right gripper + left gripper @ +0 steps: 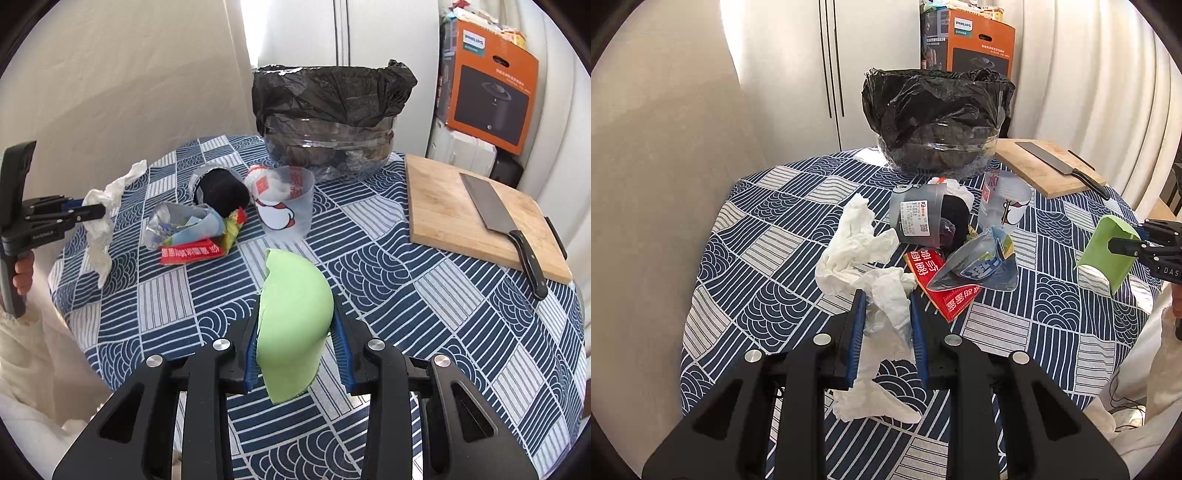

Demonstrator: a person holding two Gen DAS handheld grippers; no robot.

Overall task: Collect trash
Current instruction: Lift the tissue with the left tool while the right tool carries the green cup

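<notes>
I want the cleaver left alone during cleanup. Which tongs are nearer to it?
Right. The right tongs, shut on green paper, hang left of the cleaver on its cutting board. The left tongs, holding a tissue, are across the table.

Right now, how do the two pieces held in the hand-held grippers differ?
The crumpled white paper towel in the left hand-held gripper is limp, hanging below the fingers. The green curved paper cup piece in the right hand-held gripper is stiff, smooth and torn-edged. Both are clamped above the blue patterned tablecloth.

Home kitchen: cleaver (495, 210) on cutting board (443, 206), tablecloth (406, 295).
</notes>
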